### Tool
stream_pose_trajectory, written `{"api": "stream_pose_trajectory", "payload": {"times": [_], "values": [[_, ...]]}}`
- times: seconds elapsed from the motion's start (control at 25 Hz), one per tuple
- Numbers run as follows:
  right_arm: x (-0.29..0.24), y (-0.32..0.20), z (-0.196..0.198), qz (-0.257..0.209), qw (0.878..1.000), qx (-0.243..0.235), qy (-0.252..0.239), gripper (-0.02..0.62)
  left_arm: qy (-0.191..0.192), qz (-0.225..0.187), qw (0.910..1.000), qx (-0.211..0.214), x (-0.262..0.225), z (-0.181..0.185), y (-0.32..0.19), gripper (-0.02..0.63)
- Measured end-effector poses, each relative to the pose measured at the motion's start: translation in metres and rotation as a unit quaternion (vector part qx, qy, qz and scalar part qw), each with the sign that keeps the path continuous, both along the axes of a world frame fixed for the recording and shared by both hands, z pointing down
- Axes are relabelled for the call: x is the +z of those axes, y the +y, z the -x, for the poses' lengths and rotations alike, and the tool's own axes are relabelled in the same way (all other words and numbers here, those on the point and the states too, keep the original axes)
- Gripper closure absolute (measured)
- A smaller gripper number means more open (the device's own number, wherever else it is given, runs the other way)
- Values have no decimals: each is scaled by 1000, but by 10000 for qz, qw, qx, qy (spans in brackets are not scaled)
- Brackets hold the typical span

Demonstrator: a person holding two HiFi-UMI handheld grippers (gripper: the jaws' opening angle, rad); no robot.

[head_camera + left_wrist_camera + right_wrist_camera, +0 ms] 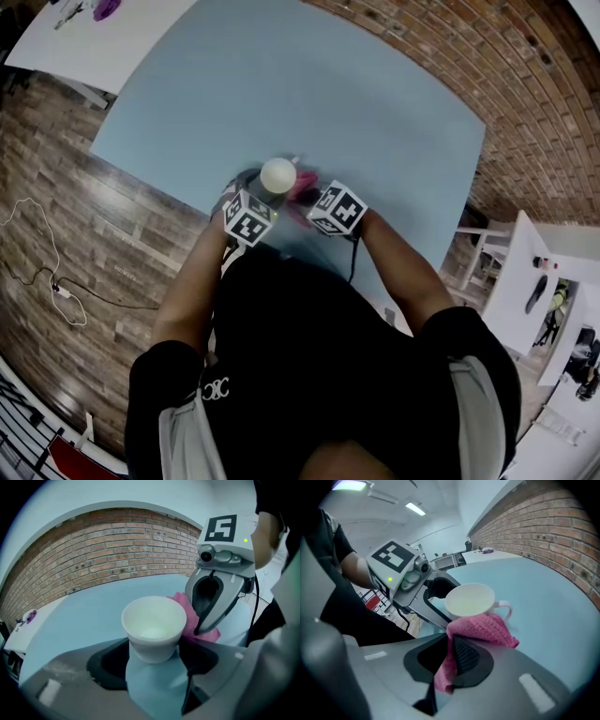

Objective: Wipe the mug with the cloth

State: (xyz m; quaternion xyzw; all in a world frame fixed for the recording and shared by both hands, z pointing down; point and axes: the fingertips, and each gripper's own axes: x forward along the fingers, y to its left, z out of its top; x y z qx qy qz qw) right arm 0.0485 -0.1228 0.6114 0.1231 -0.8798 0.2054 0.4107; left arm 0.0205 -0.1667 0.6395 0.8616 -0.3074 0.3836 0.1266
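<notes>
In the head view, a white ceramic mug (277, 174) stands upright on a pale blue table (375, 112). The left gripper (260, 199) closes in on the mug's left side. The right gripper (314, 202) brings a pink knitted cloth (302, 192) against the mug's right side.

In the left gripper view, the jaws clamp the mug's lower wall, one on each side. The mug looks empty, and the cloth shows just behind it.

In the right gripper view, the jaws pinch a fold of the cloth. The loose end of the cloth is bunched against the mug's wall below the rim, beside its bare handle.

The mug is probably light, stiff, glazed and slippery, and it would break if dropped. A firm hold low on its body suits it. The soft cloth should mould to the curve.
</notes>
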Motion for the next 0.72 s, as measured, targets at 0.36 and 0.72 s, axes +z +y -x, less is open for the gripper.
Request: {"api": "stream_pose_trajectory", "payload": {"times": [0.36,0.72], "values": [[6,-22,-20,89,9986,493,149,558,-135,-16,9999,36,1,-1,3,267],[6,-6,-7,-128,9988,60,464,558,-178,21,9998,31,3,-1,2,268]]}}
